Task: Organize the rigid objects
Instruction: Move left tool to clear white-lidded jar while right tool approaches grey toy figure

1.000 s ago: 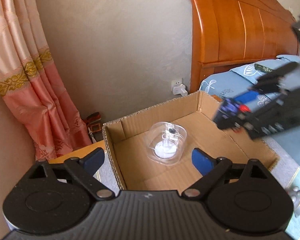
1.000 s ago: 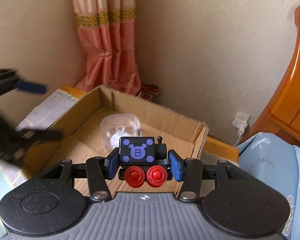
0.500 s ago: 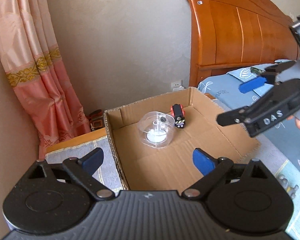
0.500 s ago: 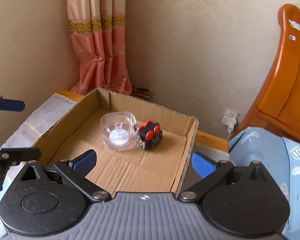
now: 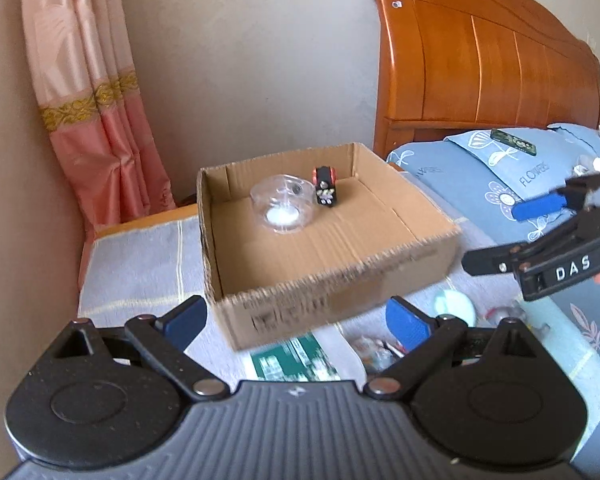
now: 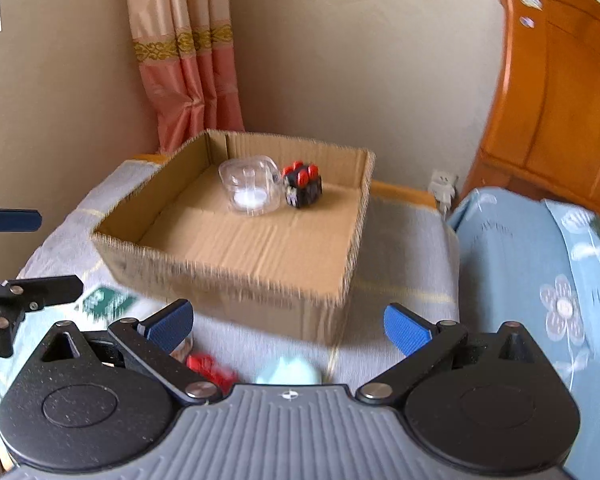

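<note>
Both grippers have pulled back from the cardboard box (image 6: 236,272).
Black toy block (image 6: 302,186) lies inside beside the clear container (image 6: 250,190); right gripper (image 6: 288,326) and left gripper (image 5: 296,322) fingers open, empty.

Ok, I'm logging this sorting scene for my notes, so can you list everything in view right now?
cardboard box: one, brown, open-topped, on the grey cloth.
clear container: one, transparent with a white base, inside the box near the back wall.
toy block: one, black with red knobs, inside the box, right beside the container.
grey cloth: one, grey with pale stripes, under the box.
loose items: several, blurred, on the cloth in front of the box; a red one and a pale blue one show in the right wrist view.
curtain: one, pink with a gold band, far left.
headboard: one, orange wood, right.
bedding: blue, flower print.
wall socket: one, white.
left gripper: open, empty.
right gripper: open, empty.
</note>
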Demonstrator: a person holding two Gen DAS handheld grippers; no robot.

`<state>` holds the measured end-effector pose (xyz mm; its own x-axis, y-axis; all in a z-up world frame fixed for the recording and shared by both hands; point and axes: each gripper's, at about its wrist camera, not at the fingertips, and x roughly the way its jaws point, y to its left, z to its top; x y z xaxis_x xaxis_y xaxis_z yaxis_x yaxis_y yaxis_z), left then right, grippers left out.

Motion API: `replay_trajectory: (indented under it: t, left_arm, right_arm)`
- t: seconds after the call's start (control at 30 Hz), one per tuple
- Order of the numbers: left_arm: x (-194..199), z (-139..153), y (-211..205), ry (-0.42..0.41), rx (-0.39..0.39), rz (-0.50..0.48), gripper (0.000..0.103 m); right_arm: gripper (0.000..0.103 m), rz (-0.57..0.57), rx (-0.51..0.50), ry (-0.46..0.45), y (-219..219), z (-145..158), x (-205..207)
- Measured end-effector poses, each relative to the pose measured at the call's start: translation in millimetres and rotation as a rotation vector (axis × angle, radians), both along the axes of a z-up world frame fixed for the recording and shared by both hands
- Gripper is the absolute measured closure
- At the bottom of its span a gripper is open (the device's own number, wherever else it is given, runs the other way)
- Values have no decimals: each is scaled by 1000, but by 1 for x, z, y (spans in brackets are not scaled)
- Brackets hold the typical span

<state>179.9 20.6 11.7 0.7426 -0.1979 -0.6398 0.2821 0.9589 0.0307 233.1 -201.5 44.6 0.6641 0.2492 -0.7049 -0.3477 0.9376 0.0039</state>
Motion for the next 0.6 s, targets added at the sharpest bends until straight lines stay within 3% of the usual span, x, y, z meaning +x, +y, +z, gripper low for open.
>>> replay_trajectory:
  t: [0.2,0.37,0.6]
  left_arm:
    - [-36,-17,-9,43,-36,-6,7]
    - [-57,-28,-27,80,-23,-55,7]
    - [-72,-42,-57,119,-33,-113,7]
  right_arm:
    - [0,-8,-12,17,-18,-38,-42]
    - [0,-21,-35,53,-34,-66,-67]
    - [0,-61,-21,113,-44,-96,-66]
